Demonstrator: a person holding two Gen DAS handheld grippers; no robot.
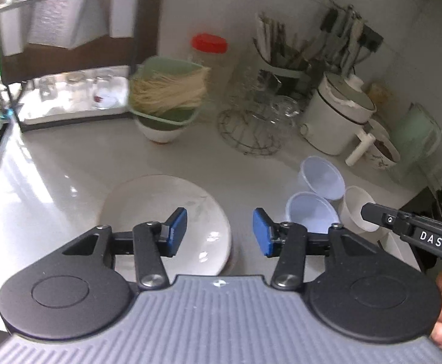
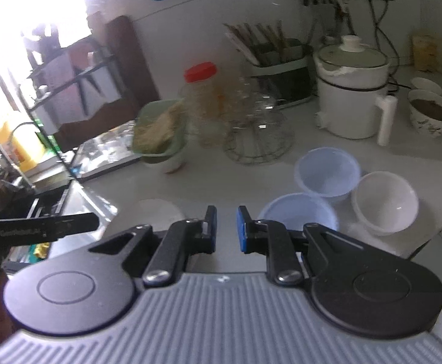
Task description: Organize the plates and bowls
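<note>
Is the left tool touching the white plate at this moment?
Apart. In the left wrist view the left tool stands open above the white plate, both blue pads clear of its surface, nothing between them.

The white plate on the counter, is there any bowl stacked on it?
No, the white plate is bare, and the three bowls stand on the counter beside it.

Plate and bowls sitting on the counter

The plate [image 1: 166, 212] is lying left of three bowls [image 1: 321, 179] clustering together, wire rack [image 1: 251, 133] standing behind.
</note>
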